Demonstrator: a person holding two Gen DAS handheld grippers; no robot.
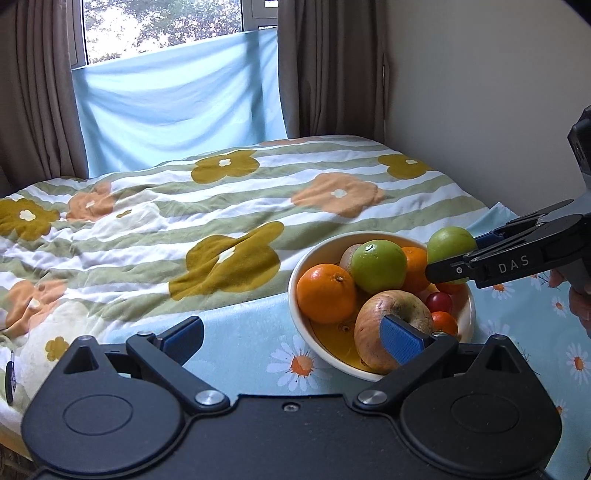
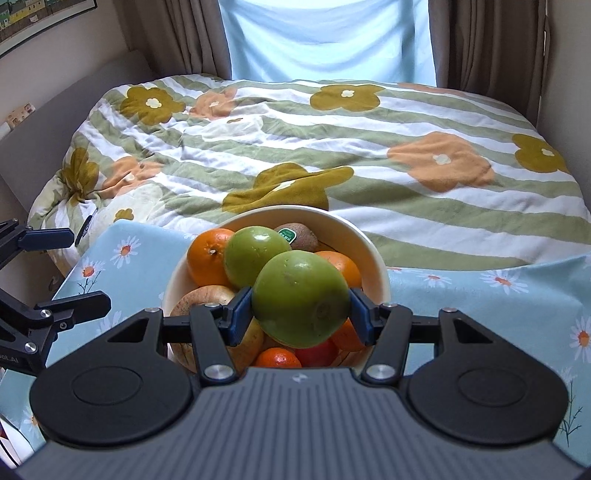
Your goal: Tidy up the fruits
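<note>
A daisy-print cloth [image 2: 480, 291] covers the surface, apparently a table; a fruit bowl [image 2: 373, 258] sits on it.

A bed fills most of the room, covered by a quilt [image 2: 369, 155] striped green and white with big mustard and peach flowers. Behind it, brown curtains [image 1: 37, 92] hang at either side of a window [image 1: 162, 26] through which daylight and tree leaves show, and a pale blue sheet [image 1: 177, 99] is stretched across its lower part. Plain cream walls [image 1: 480, 92] close in the sides, a framed picture [image 2: 40, 18] hangs on one of them, and in front lies a light blue daisy-print cloth [image 2: 480, 291].
</note>
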